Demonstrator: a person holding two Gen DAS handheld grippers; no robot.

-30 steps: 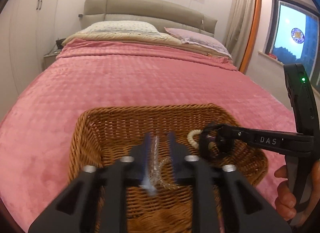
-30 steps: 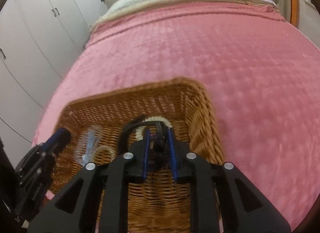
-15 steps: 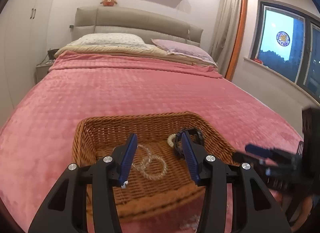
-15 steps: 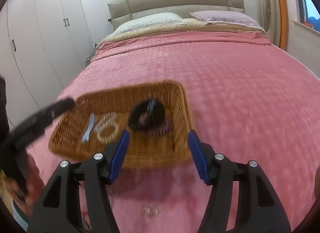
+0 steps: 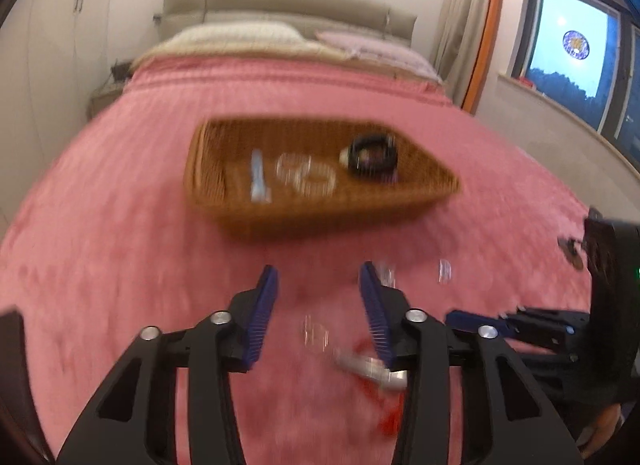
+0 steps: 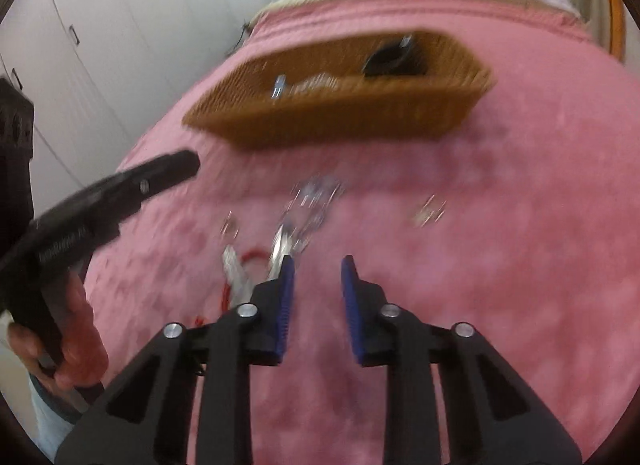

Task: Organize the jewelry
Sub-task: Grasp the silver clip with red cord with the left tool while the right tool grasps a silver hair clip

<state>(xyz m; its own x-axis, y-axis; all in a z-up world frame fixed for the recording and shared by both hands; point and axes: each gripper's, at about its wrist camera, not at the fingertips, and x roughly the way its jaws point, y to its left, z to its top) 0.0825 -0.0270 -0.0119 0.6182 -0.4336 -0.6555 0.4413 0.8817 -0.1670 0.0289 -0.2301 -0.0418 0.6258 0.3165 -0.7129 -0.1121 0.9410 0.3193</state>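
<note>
A wicker basket [image 5: 224,189] [image 6: 320,125] sits on the pink bedspread and holds a clear bracelet [image 5: 308,175], a pale blue piece [image 5: 258,175] and a black bracelet [image 5: 370,153] [image 6: 390,59]. Loose jewelry lies on the bedspread in front of it: a clear beaded piece [image 6: 314,197], small clear pieces [image 5: 444,271] [image 6: 430,211], a silver piece with red cord [image 5: 370,371] [image 6: 244,265]. My left gripper [image 5: 318,277] is open and empty, low over the loose pieces. My right gripper [image 6: 316,265] is open and empty, near the silver piece. Both views are blurred.
The pink bedspread [image 5: 100,245] covers a large bed with pillows [image 5: 236,35] at the far end. White wardrobes [image 6: 100,45] stand on the left, a window [image 5: 572,45] on the right.
Both grippers have let go of the jewelry in the basket, opened, and pulled back and down toward the loose pieces on the bedspread in front of the basket.
</note>
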